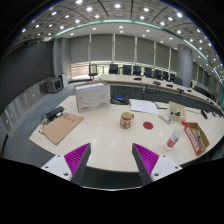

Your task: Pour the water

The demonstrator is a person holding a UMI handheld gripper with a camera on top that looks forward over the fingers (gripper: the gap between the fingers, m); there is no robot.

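Your hand-held gripper (110, 160) hovers with fingers spread wide and empty over the pale table (110, 140). Ahead stands a brown cup (126, 120); a small bottle (174, 137) sits to its right. Beyond, office chairs (130, 70) line a ceiling-lit conference room.

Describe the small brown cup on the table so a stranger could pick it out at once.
Start at the big pale conference table just ahead of the open gripper. Near its middle, beyond the fingers, stands the small brown cup, alone on bare tabletop. It sits left of a flat red disc and right of a brown board; it is the only upright, rounded brown vessel there.
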